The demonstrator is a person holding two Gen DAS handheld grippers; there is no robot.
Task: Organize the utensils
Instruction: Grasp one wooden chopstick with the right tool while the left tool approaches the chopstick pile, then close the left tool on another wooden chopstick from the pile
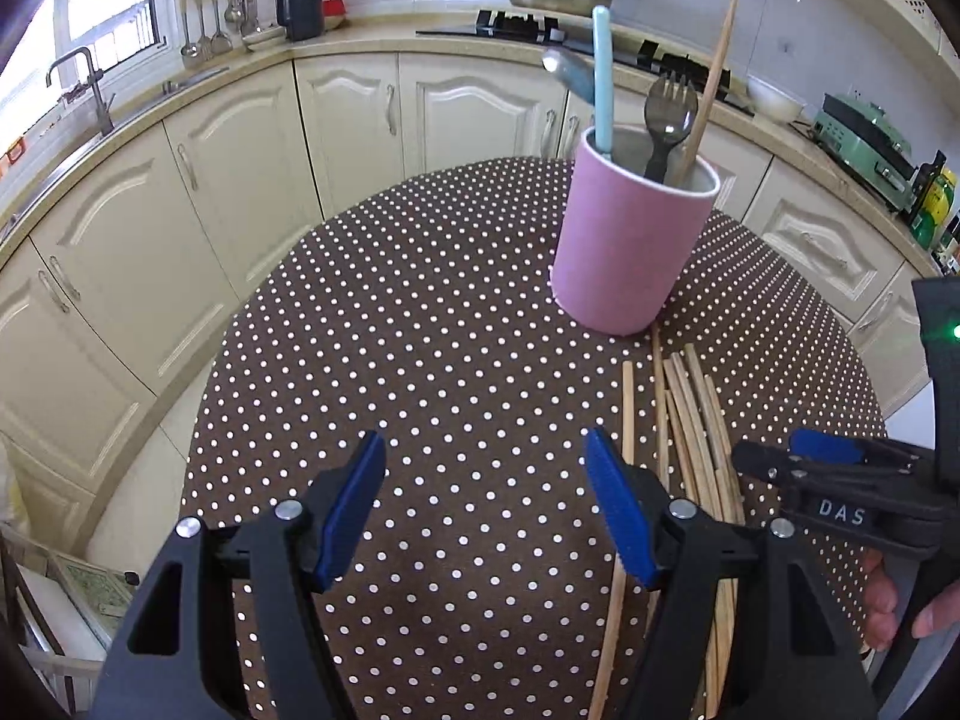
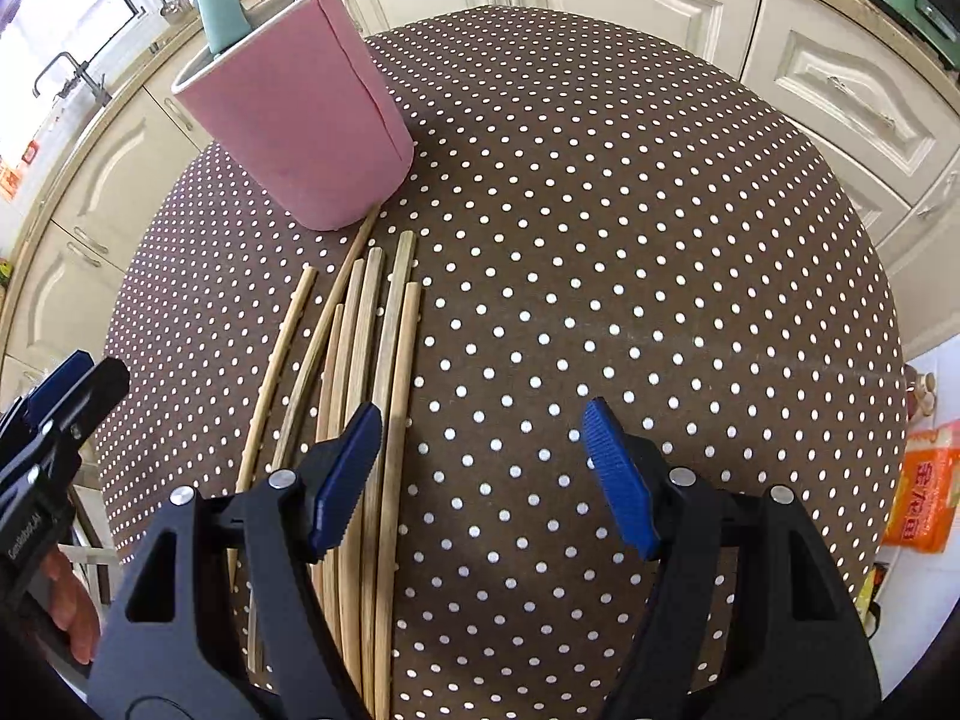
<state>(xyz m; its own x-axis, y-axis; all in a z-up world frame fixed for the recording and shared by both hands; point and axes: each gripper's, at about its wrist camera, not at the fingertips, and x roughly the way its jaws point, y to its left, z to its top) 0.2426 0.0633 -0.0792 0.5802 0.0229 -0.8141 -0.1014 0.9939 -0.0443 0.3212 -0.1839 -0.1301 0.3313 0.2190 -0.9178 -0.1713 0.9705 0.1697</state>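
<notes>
The bench (image 1: pixel 420 330), round and covered in a brown cloth with white dots, carries everything the task needs, and most of its surface lies bare, which leaves both hands room to work.

The pink holder (image 1: pixel 630 246) stands upright toward the far edge of the bench. It already keeps a pale blue handle (image 1: pixel 602 84), a dark fork (image 1: pixel 667 120) with its tines up and one wooden chopstick (image 1: pixel 711 90) leaning on the rim, so it reads as the place where utensils are meant to end up. A further grey-blue handle pokes out behind them; what it belongs to I cannot tell.

The loose chopsticks (image 2: pixel 366 372) lie flat in a rough bundle, running from the near edge of the bench up to the foot of the holder, their far ends just beside or touching its base. Lying side by side like that, they are easy to reach but hard to separate, and I judge one at the outside of the bundle the simplest pick.

The left tool (image 1: pixel 486 504) hangs over the near part of the bench with its jaws apart and nothing between them; one stick lies just beside its right finger.

The right tool (image 2: pixel 480 468) is also spread wide and holds nothing. Its left finger sits over the bundle, probably lining up for a grasp, while its right finger is over bare cloth.
</notes>
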